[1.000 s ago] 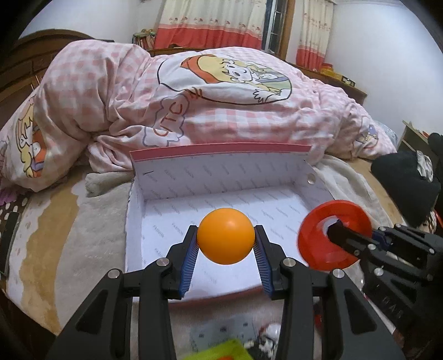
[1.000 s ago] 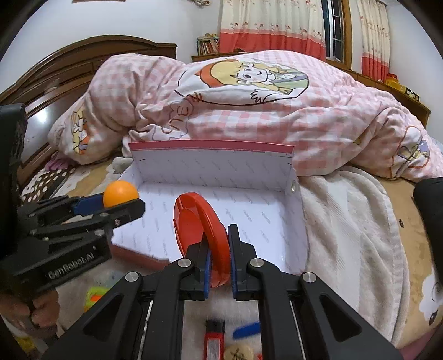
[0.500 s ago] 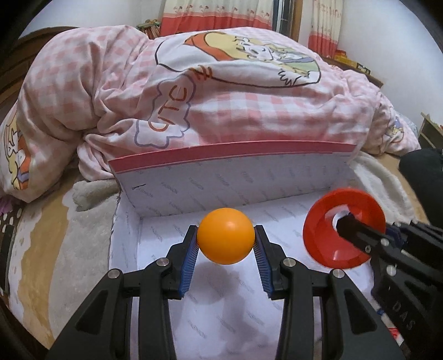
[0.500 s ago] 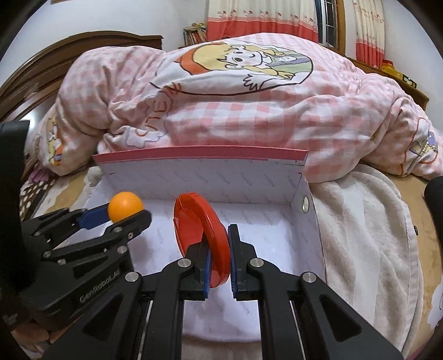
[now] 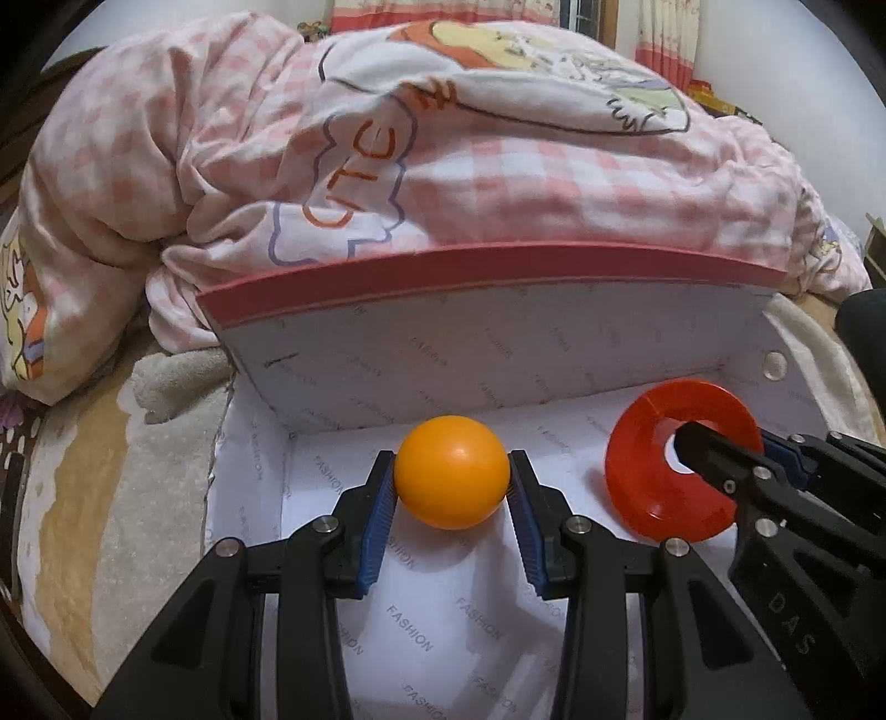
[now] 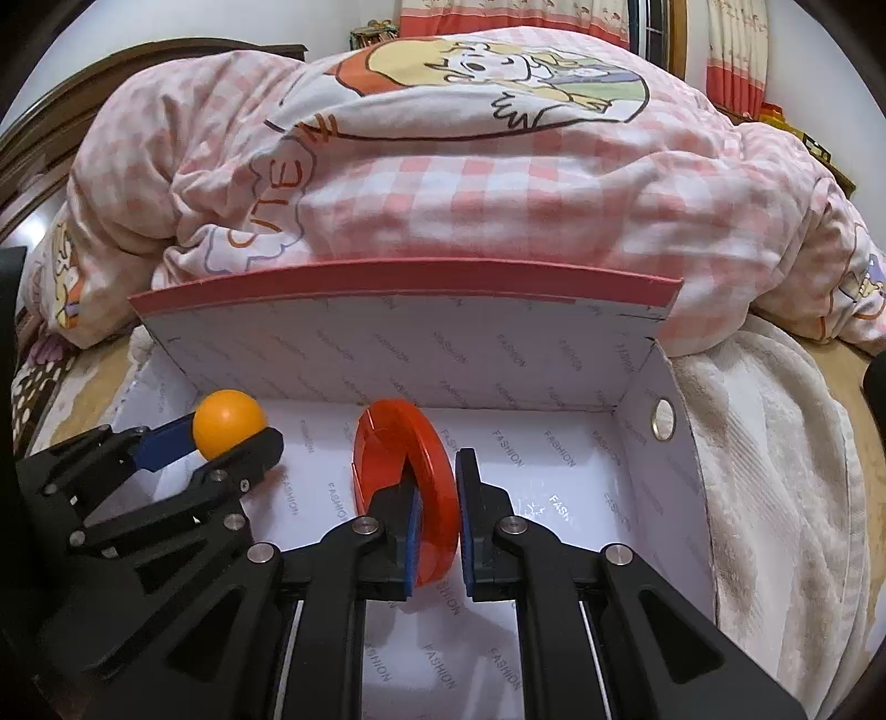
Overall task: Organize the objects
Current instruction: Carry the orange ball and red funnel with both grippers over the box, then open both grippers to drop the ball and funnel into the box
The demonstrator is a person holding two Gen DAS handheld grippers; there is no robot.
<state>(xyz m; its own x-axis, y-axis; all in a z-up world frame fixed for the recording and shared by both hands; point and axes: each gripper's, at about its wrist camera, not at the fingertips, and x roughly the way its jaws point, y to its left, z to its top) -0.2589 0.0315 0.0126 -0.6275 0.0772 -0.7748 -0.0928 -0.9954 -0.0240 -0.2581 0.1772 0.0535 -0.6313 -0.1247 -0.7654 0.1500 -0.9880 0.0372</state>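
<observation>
My left gripper [image 5: 451,482] is shut on an orange ball [image 5: 451,479], held between its blue pads above the floor of a white box [image 5: 498,354] with a red-edged back wall. My right gripper [image 6: 434,509] is shut on a red ring-shaped disc [image 6: 426,448], clamped on edge over the same box [image 6: 421,354]. The right wrist view has the left gripper [image 6: 221,437] and the ball [image 6: 228,423] at its left. In the left wrist view the right gripper [image 5: 720,465] and the red disc [image 5: 653,487] come in from the right.
The box lies on a bed, on a beige towel [image 6: 775,471]. A bunched pink checked quilt [image 5: 443,155] rises right behind its back wall. A dark wooden headboard [image 6: 66,127] stands at the far left, curtains [image 6: 515,16] beyond.
Both grippers have moved forward and down, from the box's front edge to well inside it. Each keeps its hold, the left on the ball, the right on the disc.
</observation>
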